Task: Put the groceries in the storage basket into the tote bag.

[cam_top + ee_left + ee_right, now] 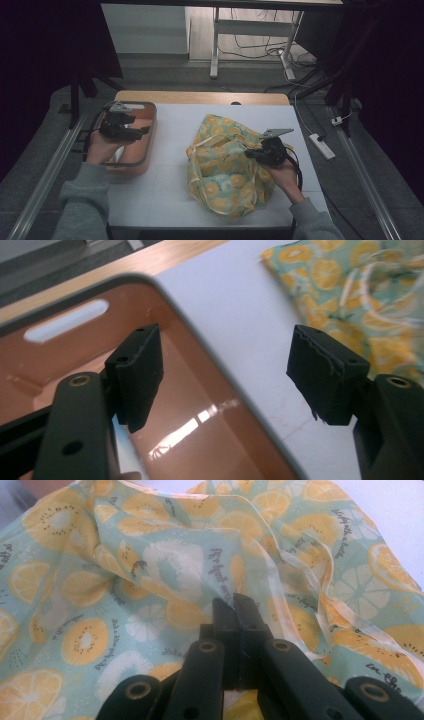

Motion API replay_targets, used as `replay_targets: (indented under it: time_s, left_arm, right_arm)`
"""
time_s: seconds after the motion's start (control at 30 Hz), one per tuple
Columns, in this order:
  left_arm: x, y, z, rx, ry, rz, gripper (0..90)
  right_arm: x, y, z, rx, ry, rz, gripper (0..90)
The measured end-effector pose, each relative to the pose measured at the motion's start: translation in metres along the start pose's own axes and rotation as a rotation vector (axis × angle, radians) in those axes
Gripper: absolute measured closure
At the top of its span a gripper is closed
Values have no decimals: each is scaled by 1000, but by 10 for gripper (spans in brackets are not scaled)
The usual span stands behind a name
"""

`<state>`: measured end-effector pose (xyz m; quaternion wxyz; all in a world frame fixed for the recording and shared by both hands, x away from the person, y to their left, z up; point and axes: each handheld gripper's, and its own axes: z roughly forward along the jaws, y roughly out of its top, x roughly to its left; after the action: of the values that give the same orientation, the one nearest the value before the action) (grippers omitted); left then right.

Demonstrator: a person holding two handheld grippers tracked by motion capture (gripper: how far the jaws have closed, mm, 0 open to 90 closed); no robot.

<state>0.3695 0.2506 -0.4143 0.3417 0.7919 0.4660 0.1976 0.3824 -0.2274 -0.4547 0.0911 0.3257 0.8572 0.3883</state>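
A green cloth (220, 170) printed with orange and kiwi slices lies bunched on the right half of the white table. My right gripper (248, 152) is at its right side, and in the right gripper view the jaws (233, 600) are pressed together on a raised fold of the cloth (150, 570). At the table's left edge stands an orange tub with a grey rim (152, 135). My left gripper (142, 131) hovers over it, open. In the left gripper view the gripper (227, 375) straddles the tub's rim (200, 335) with nothing between the pads, and the cloth (340, 280) lies beyond.
The white table top (170, 200) has a wooden strip (200, 96) along its far edge. A power strip (321, 146) and cables lie on the floor to the right. Desk legs (215, 45) stand behind the table.
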Motion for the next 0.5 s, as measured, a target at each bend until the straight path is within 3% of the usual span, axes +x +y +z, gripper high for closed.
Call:
replay_targets:
  time_s: [0.13,0.43,0.5]
  left_arm:
    - [14,-7,11,71,72,-25,298]
    - [52,-26,36,182,132,-170,286]
    - [56,-30,40,205,157,-183,283]
  right_arm:
    - [0,-2,2,7,0,3,890]
    - [0,-3,4,14,-3,-1,890]
    - [1,-3,4,16,-1,0,890]
